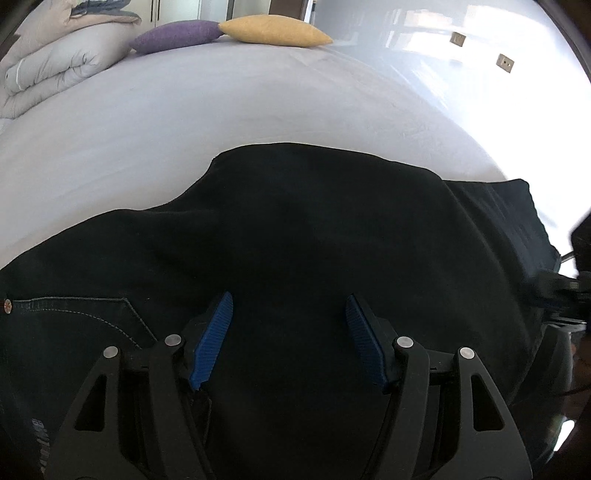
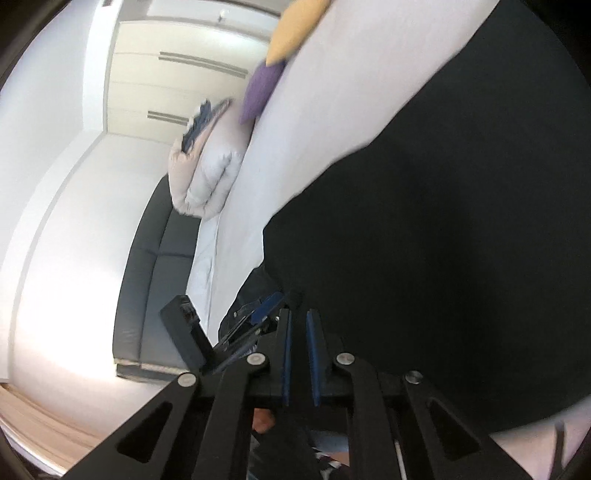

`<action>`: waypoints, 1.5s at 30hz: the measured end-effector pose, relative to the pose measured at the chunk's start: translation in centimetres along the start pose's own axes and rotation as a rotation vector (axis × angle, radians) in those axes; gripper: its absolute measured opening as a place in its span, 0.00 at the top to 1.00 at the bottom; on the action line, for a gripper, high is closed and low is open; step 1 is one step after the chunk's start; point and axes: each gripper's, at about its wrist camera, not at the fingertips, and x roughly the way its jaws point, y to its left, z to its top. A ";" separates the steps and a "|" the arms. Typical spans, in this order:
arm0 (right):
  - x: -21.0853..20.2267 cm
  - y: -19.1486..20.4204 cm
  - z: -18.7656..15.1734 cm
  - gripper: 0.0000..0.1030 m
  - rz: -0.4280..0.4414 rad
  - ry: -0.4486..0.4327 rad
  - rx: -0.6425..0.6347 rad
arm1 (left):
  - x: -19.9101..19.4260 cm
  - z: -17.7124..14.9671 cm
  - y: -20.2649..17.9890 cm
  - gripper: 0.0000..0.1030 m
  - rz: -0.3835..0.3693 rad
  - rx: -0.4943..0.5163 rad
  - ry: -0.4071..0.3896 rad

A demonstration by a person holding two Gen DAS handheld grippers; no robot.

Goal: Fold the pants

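Note:
Black jeans (image 1: pixel 295 221) lie spread on a white bed, one layer folded over another; a stitched pocket and a rivet (image 1: pixel 6 304) show at the left. My left gripper (image 1: pixel 289 297) hovers just over the fabric, jaws wide open with nothing between the blue pads (image 1: pixel 216 332). In the right wrist view the jeans (image 2: pixel 443 221) fill the right side. My right gripper (image 2: pixel 299 313) is strongly rolled and its pads (image 2: pixel 286 350) stand a narrow gap apart, with no cloth seen between them. The left gripper's blue pad (image 2: pixel 267 306) shows just beyond it.
The white bed sheet (image 1: pixel 221 110) stretches far behind the jeans. A purple cushion (image 1: pixel 177 35), a yellow cushion (image 1: pixel 273 31) and a folded duvet (image 1: pixel 62 62) lie at its far edge. A dark sofa (image 2: pixel 155 277) stands beside the bed.

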 end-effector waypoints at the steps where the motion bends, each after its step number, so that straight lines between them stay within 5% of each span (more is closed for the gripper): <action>1: 1.6 -0.3 0.3 0.89 -0.007 0.028 0.014 | 0.1 0.0 0.0 0.39 -0.001 -0.001 -0.003; 5: 3.5 -2.8 1.8 1.00 -0.026 0.020 0.091 | 0.2 -0.5 -0.4 0.39 0.001 0.003 -0.013; 8: 0.5 -3.9 2.9 1.00 -0.040 -0.083 0.100 | 0.2 -1.0 -0.2 0.39 -0.002 0.002 -0.024; 17: -14.8 -11.2 6.8 1.00 -0.131 -0.544 0.242 | -0.7 -2.5 0.9 0.38 -0.016 -0.019 -0.044; 19: -17.5 -12.0 7.4 1.00 -0.129 -0.605 0.249 | -0.8 -2.6 1.0 0.38 -0.019 -0.025 -0.047; 22: -21.8 -12.3 7.7 1.00 -0.280 -0.750 0.262 | -1.3 -2.8 1.5 0.38 -0.018 -0.042 -0.055; 24: -24.4 -14.5 6.8 1.00 -0.248 -0.817 0.402 | -1.9 -2.9 1.7 0.38 -0.002 -0.050 -0.055; 26: -25.7 -13.2 6.1 0.95 -0.249 -0.845 0.383 | -3.0 -3.1 1.8 0.38 0.038 -0.056 -0.050; 30: -22.0 -6.1 5.6 0.95 -0.193 -0.710 0.177 | -4.7 -1.9 2.0 0.38 0.028 -0.113 -0.071; 37: -1.1 2.4 5.9 0.95 -0.080 -0.204 0.031 | -1.1 3.4 -3.4 0.38 -0.055 0.067 -0.025; 40: 4.5 2.0 6.6 0.95 -0.094 -0.085 0.007 | 2.1 4.8 -3.9 0.38 -0.066 0.094 0.039; 42: 7.0 0.3 7.7 0.97 -0.116 -0.047 0.060 | 2.9 5.6 -3.5 0.38 -0.070 0.099 0.034; 45: 6.5 -1.5 8.6 1.00 -0.076 -0.112 0.082 | 3.3 6.6 -2.2 0.38 -0.086 0.078 0.034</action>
